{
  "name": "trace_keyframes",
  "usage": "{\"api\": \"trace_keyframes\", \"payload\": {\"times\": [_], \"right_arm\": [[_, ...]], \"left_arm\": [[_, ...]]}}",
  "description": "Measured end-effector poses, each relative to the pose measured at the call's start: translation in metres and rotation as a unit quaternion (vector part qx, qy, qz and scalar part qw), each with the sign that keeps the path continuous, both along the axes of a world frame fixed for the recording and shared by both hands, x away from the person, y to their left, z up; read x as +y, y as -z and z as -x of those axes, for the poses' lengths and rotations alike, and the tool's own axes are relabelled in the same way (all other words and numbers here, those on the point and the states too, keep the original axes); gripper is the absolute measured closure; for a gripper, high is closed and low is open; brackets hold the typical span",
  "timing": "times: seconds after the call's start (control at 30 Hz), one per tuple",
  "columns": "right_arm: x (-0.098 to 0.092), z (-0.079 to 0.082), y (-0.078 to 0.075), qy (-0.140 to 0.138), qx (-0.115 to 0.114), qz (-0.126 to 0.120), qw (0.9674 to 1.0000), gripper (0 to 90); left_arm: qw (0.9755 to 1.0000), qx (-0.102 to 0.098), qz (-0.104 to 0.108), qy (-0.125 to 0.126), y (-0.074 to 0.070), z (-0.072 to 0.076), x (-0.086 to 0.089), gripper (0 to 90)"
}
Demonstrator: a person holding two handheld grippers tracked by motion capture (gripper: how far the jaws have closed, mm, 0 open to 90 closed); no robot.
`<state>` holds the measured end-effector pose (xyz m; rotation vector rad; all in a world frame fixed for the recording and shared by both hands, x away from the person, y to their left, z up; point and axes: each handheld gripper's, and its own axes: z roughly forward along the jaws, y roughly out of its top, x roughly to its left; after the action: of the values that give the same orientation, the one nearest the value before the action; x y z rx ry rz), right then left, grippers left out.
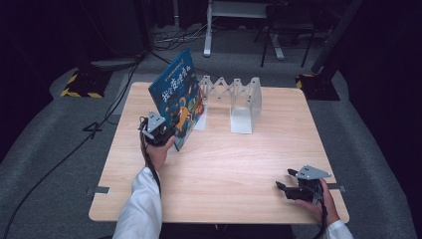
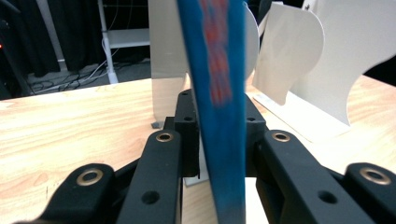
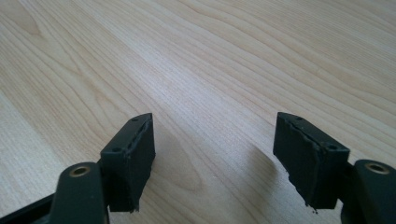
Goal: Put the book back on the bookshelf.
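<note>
The left gripper [image 1: 160, 133] sat left of the table's centre, at about ten o'clock from the middle of the wooden table [image 1: 224, 164], and its jaws were clamped on the lower edge of a blue picture book [image 1: 176, 97]. The book stood tilted, its top corner leaning away toward eleven o'clock, its cover with bright figures and pale lettering facing the person. In the left gripper view the book's blue edge [image 2: 219, 107] ran up between the two black jaws, pinched at its foot, with red marks blurred along it. Whether the pads pressed hard or only lightly could not be told. Just beyond the book, toward one o'clock from it, stood a white expanding book rack [image 1: 239, 99] with several upright dividers joined by a zigzag back; the book's far side was near the rack's leftmost divider, but contact could not be judged. The same white dividers [image 2: 299, 60] rose close behind the book in the left gripper view. The right gripper [image 1: 291, 190] lay well apart from all this, at about four o'clock near the table's front right corner, held in the person's hand. Its jaws stood apart over bare wood [image 3: 201, 70], with nothing between them.
</note>
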<state>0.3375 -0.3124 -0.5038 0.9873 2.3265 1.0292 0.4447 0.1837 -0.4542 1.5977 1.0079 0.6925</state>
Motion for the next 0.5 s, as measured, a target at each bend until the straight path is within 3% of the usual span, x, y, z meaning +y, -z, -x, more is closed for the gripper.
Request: {"api": "trace_keyframes", "payload": {"times": [0.07, 0.17, 0.23, 0.5], "right_arm": [[0.0, -0.001, 0.0, 0.003, 0.002, -0.001, 1.0, 29.5], [0.0, 0.0, 0.0, 0.004, 0.001, -0.001, 1.0, 29.3], [0.0, 0.0, 0.0, 0.003, 0.0, 0.001, 1.0, 29.4], [0.0, 0.0, 0.0, 0.002, -0.001, 0.002, 1.0, 29.5]], "left_arm": [[0.9999, 0.006, 0.009, 0.009, 0.0, 0.001, 0.002, 75.0], [0.9999, 0.01, -0.002, 0.012, 0.005, 0.005, 0.001, 73.3], [0.9997, 0.019, 0.004, 0.017, 0.007, 0.008, 0.001, 72.3], [0.9993, 0.023, -0.028, -0.004, 0.014, 0.009, -0.014, 74.0]]}}
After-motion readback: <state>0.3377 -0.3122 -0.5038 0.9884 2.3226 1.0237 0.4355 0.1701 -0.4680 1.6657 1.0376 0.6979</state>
